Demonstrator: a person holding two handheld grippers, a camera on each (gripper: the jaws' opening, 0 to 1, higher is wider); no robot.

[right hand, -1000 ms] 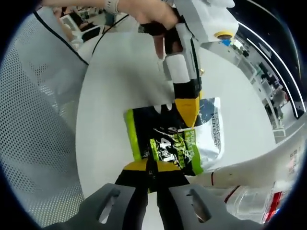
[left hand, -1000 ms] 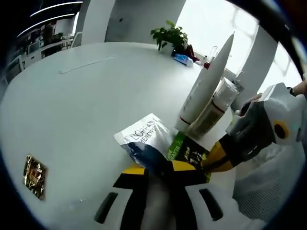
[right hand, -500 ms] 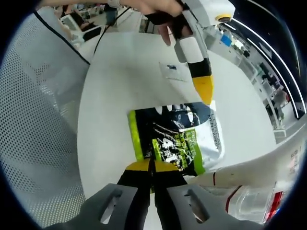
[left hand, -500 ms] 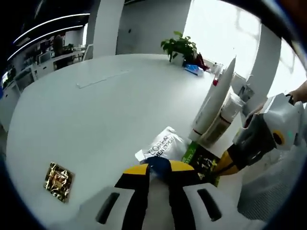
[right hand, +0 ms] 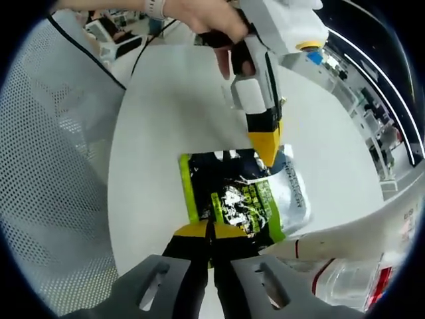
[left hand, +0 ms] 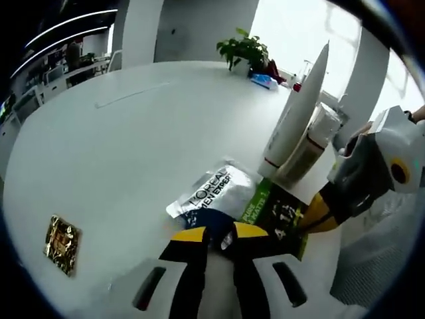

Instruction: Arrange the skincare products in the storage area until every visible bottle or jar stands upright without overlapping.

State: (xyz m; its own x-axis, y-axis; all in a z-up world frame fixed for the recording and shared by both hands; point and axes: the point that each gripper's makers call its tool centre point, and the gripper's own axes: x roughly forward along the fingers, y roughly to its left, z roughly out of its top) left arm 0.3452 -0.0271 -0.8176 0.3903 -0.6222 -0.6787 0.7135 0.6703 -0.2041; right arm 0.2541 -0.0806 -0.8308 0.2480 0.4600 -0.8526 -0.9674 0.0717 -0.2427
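Note:
A green-and-black sachet (right hand: 229,199) lies flat on the white table (right hand: 166,119), partly over a silver sachet (right hand: 292,193) with a blue end. My right gripper (right hand: 211,230) is shut on the green sachet's near edge; it reaches in at the right of the left gripper view (left hand: 317,216). My left gripper (left hand: 219,232) has its jaws nearly together on the silver sachet's (left hand: 216,189) blue end, and its yellow tip (right hand: 265,147) meets the sachets' far edge. A tall white tube (left hand: 295,109) and a clear bottle (left hand: 309,143) stand just behind.
A small gold sachet (left hand: 61,234) lies alone at the left. A potted plant (left hand: 242,50) and a blue item (left hand: 263,81) sit at the table's far edge. White mesh (right hand: 53,166) borders the table's side. A person's hand (right hand: 199,16) holds the left gripper.
Half a second ago the left gripper was lifted clear of the sachets; it has come back down onto their far edge. The right gripper keeps its hold.

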